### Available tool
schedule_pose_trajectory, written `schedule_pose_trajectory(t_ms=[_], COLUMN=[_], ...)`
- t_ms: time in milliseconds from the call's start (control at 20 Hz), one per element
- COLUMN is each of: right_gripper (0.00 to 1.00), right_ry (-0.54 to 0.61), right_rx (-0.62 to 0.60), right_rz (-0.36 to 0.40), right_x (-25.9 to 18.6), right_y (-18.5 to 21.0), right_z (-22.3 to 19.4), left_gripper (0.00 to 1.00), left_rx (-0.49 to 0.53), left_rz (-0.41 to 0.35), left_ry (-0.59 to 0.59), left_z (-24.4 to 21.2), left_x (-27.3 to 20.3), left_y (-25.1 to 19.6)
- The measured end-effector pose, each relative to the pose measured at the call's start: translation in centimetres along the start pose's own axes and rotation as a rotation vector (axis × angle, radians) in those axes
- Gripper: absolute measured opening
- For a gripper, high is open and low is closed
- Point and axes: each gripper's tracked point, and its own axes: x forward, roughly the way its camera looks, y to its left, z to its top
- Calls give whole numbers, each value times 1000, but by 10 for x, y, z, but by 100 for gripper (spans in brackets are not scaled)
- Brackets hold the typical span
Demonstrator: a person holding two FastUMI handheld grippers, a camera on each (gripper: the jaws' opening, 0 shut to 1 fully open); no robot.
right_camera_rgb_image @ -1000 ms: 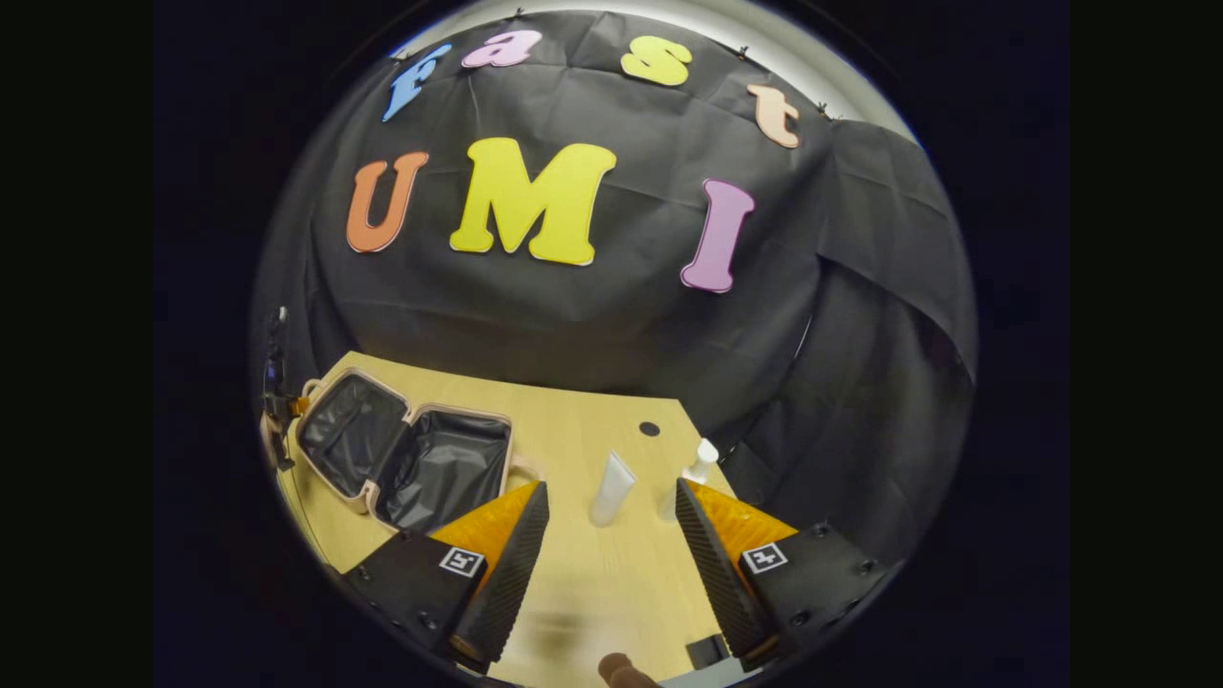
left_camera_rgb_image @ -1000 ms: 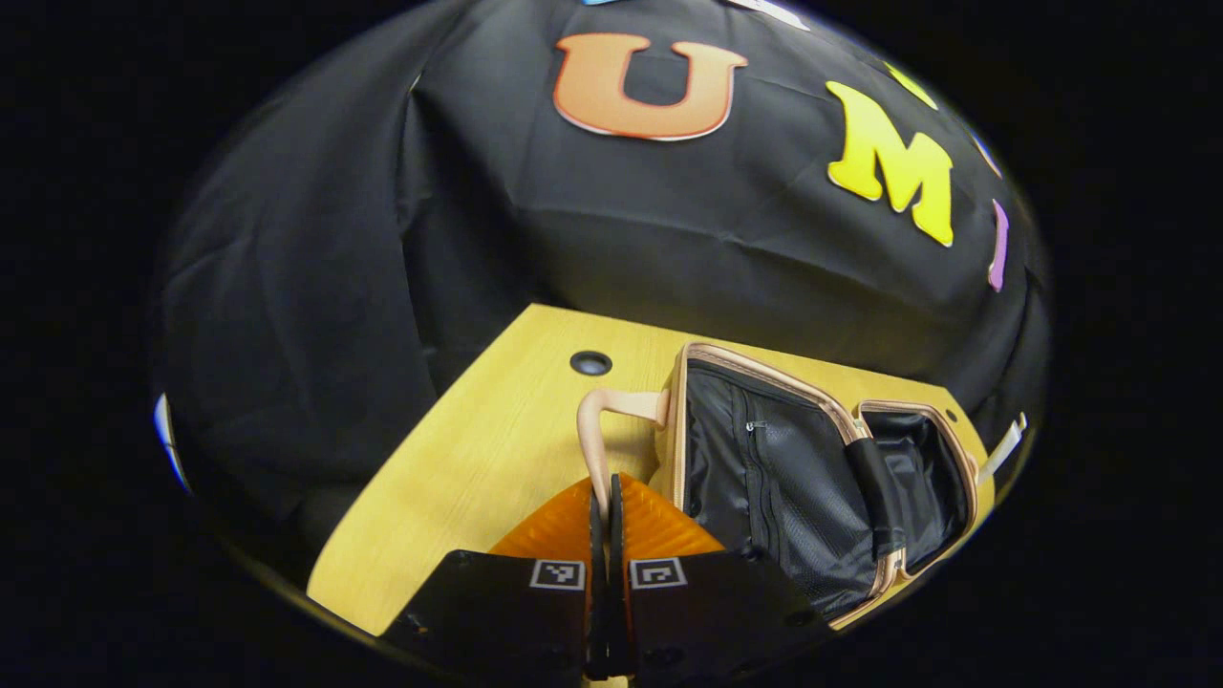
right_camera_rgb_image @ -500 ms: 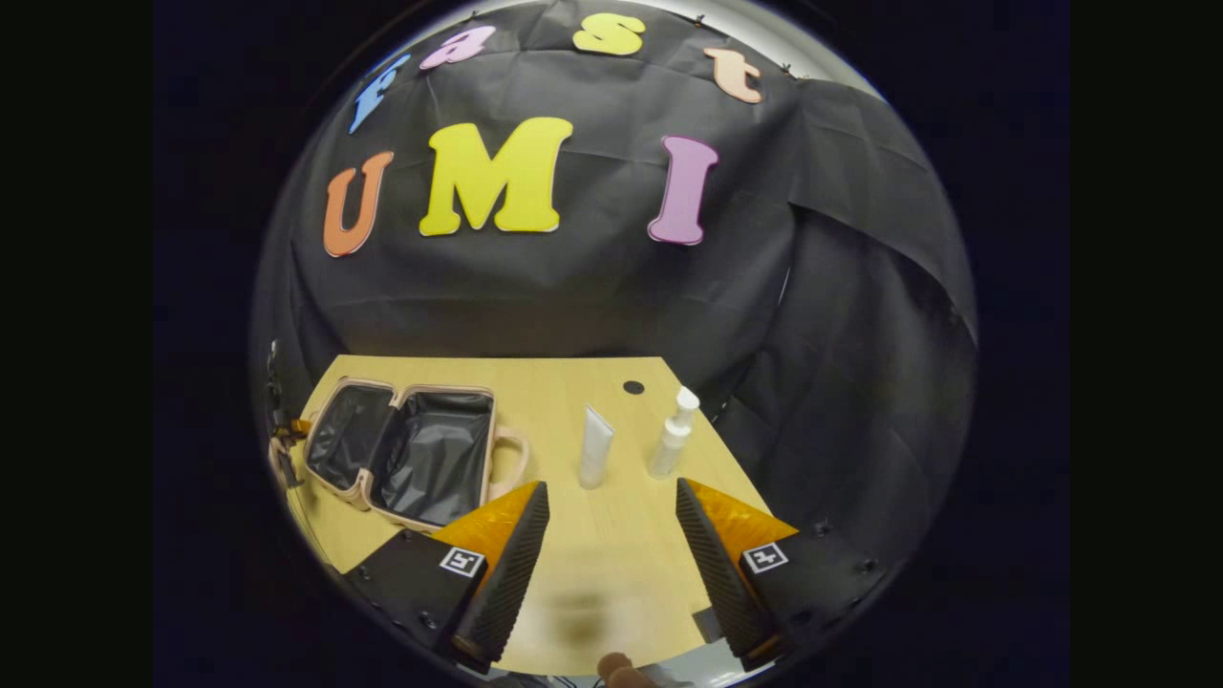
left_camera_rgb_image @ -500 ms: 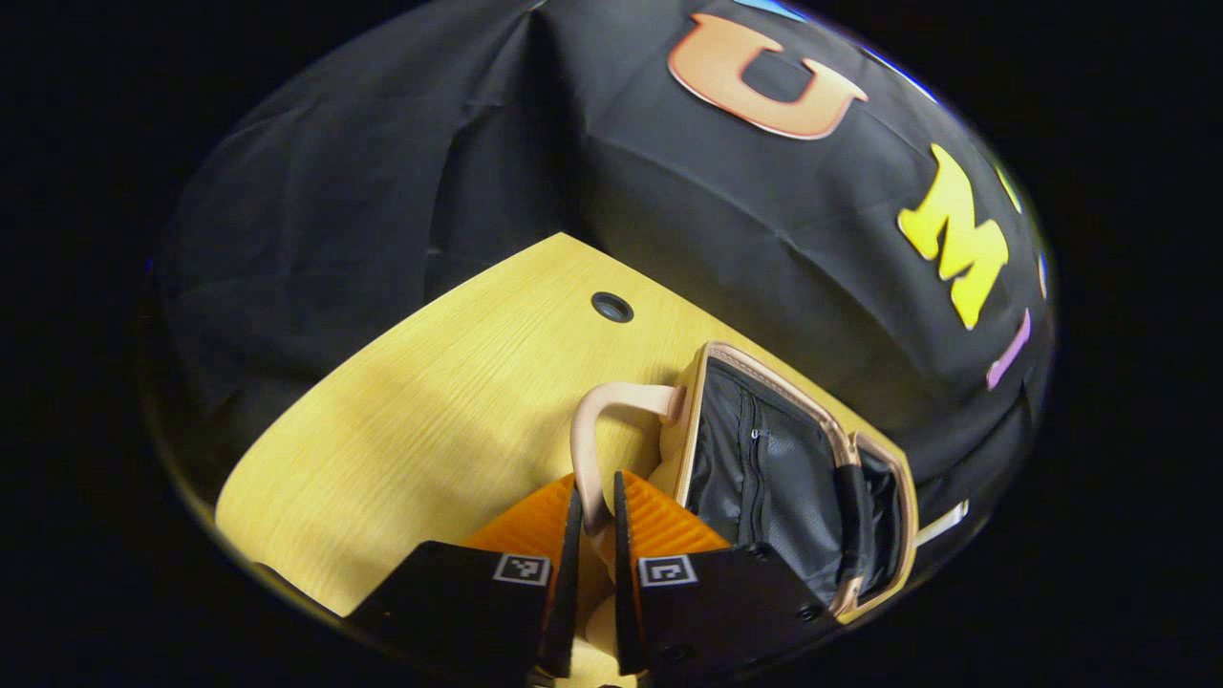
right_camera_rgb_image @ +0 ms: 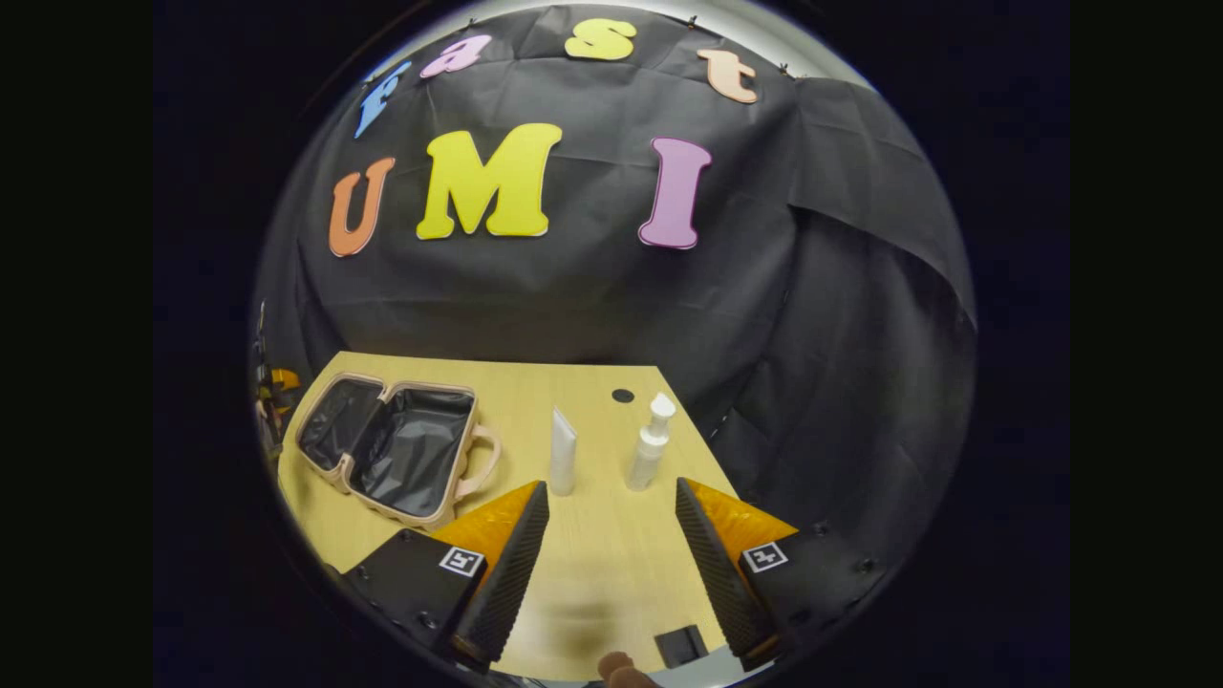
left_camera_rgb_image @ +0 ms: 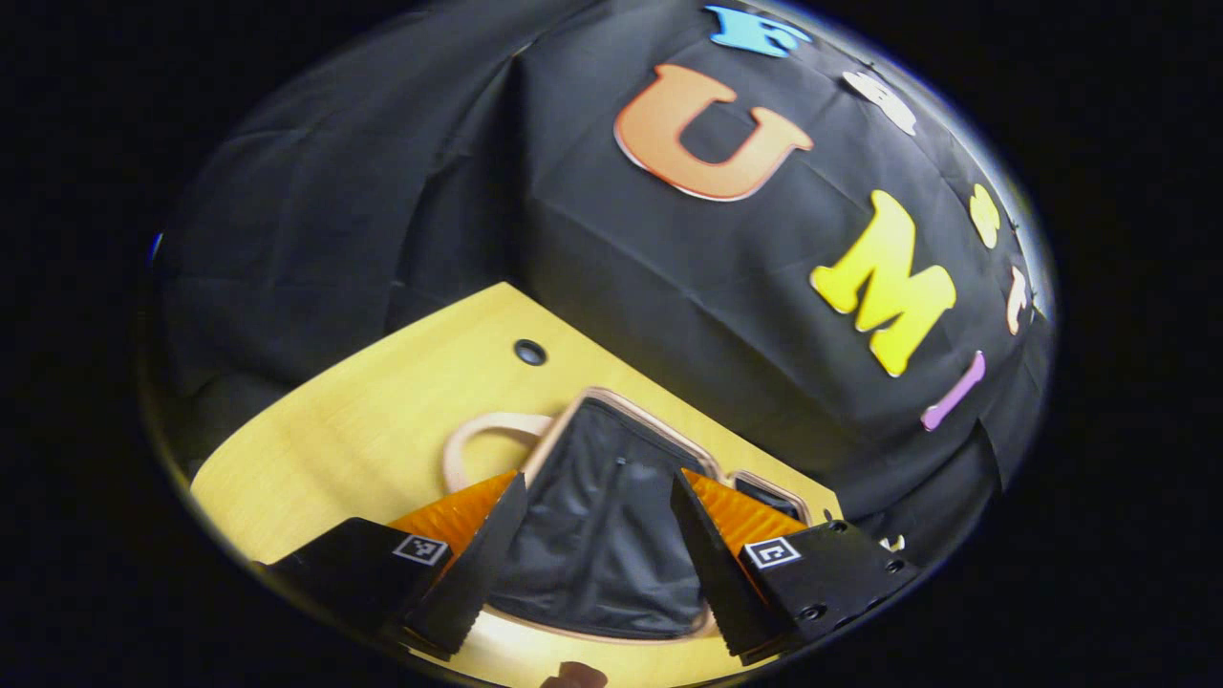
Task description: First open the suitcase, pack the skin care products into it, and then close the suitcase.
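A small pink suitcase (right_camera_rgb_image: 392, 459) is laid open near the left edge of a wooden table (right_camera_rgb_image: 592, 564), its dark lining exposed. A white tube (right_camera_rgb_image: 563, 452) and a white pump bottle (right_camera_rgb_image: 650, 444) are stood upright toward the far right corner. The left gripper (left_camera_rgb_image: 597, 535) is held spread above the lining. The right gripper (right_camera_rgb_image: 611, 549) is held spread over bare tabletop, nothing gripped.

Pink hard-shell suitcase (right_camera_rgb_image: 392, 449) lay open on left of yellow wooden desk (right_camera_rgb_image: 602, 564), handle (right_camera_rgb_image: 481, 463) toward white squeeze tube (right_camera_rgb_image: 563, 452). White pump bottle (right_camera_rgb_image: 651, 441) stood right of tube, both upright, near desk's back edge.
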Motion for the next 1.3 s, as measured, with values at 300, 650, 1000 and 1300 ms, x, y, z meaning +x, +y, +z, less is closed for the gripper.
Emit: schedule_pose_trajectory(t_ms=[300, 650, 1000, 1300], right_gripper=[78, 79, 80, 79], right_ry=[-3, 29, 53, 76], right_rx=[-18, -1, -42, -68], right_rz=[45, 68, 97, 56], right_x=[33, 74, 103, 122], right_y=[-69, -137, -176, -208], right_z=[-15, -38, -59, -74], left_gripper=[97, 98, 97, 92], left_rx=[146, 397, 545, 618], left_rz=[-104, -282, -381, -353], left_ry=[75, 208, 345, 420], left_z=[-71, -197, -302, -355], left_x=[-18, -1, 25, 91], left_y=[-142, -303, -388, -412])
